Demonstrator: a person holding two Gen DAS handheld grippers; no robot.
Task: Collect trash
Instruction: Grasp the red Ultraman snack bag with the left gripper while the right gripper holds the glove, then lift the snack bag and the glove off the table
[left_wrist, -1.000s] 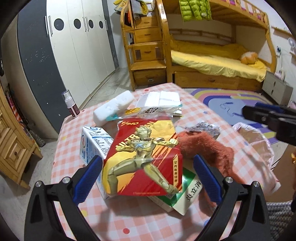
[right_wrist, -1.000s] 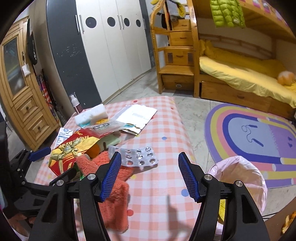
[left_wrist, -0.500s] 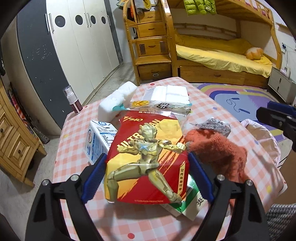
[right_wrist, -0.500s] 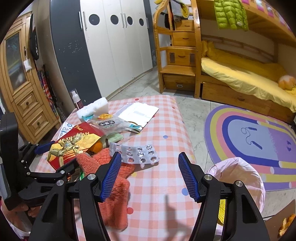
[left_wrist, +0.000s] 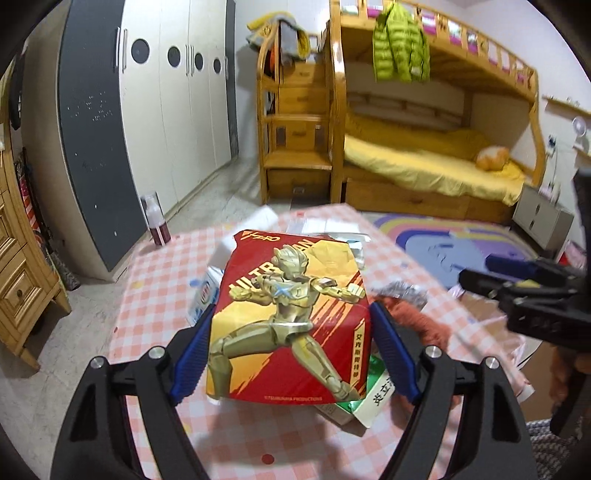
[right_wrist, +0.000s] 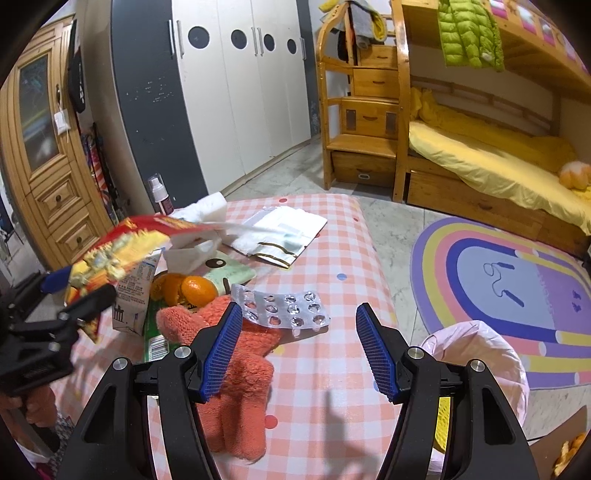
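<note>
At the far left a wooden cabinet (right_wrist: 48, 155) stands against the wall, then a tall wardrobe (right_wrist: 229, 92) in grey and white with round holes in its doors; a small spray bottle (right_wrist: 160, 195) stands at the bench's far left corner. The bench (right_wrist: 332, 258) wears a pink-and-white checked cloth; the left hand-held gripper (left_wrist: 291, 354) has just been closing its jaws and now pinches a red snack bag (left_wrist: 291, 317) between its blue pads, the bag lifted clear of the cloth above a milk carton (right_wrist: 135, 295) and orange peel (right_wrist: 192, 290). Further right lie an orange fuzzy cloth (right_wrist: 236, 369) and, partly resting on it, a silver blister pack (right_wrist: 284, 306); the right hand-held gripper (right_wrist: 299, 350) hovers with jaws spread and nothing between them. Beside the bench's right edge sits a bin with a pink liner (right_wrist: 476, 354); beyond it a rainbow rug (right_wrist: 498, 280) covers the floor, and a wooden bunk bed (right_wrist: 480, 155) with yellow bedding fills the right wall.
</note>
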